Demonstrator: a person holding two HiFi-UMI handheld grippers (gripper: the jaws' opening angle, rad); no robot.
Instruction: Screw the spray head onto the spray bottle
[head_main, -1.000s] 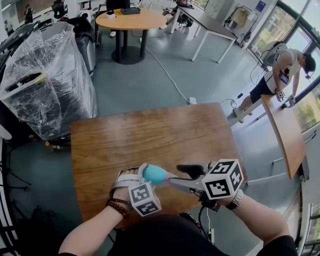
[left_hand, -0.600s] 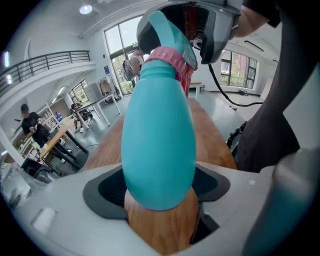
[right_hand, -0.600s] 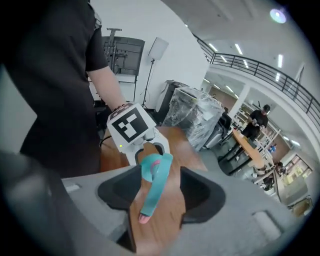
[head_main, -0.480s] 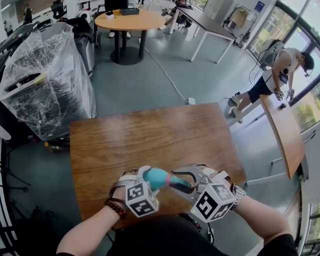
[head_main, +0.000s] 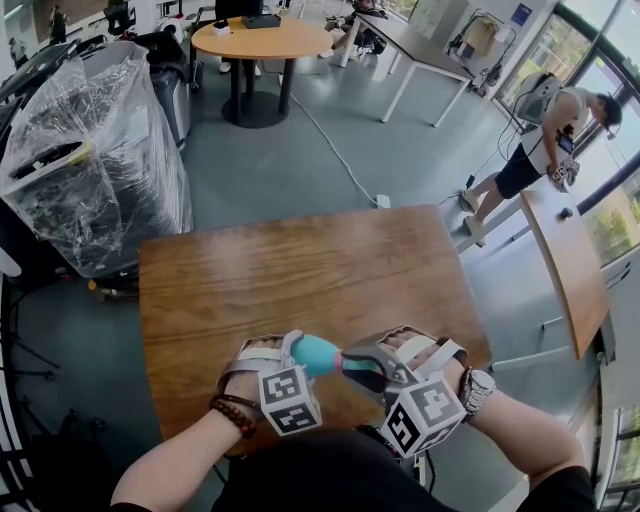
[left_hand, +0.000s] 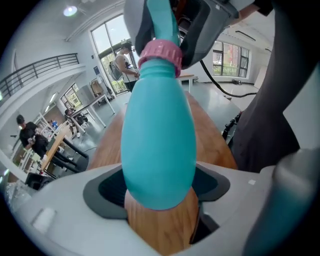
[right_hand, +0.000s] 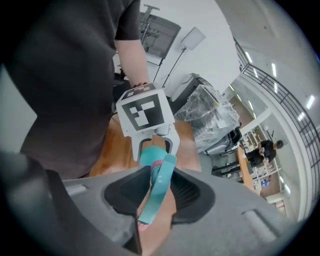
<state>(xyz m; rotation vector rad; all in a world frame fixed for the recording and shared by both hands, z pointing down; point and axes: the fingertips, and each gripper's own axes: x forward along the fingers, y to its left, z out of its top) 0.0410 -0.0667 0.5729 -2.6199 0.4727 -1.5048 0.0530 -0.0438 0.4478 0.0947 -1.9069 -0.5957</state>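
Teal, smooth, egg-shaped spray bottle (left_hand: 159, 145) lies nearly level over the wooden table (head_main: 300, 260), clamped between the wide-set jaws of the left gripper (head_main: 292, 352). Ridged pink collar (left_hand: 161, 54) rings its neck. Right gripper (head_main: 362, 362) angles down; its jaws, just closing, pinch the slim teal spray head (right_hand: 159, 187).

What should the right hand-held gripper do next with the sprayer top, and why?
Probably twist the spray head a turn. The right hand-held gripper has just been closing with the head between its jaws, its pink collar sits on the neck of the spray bottle, and the left hand-held gripper holds that bottle.
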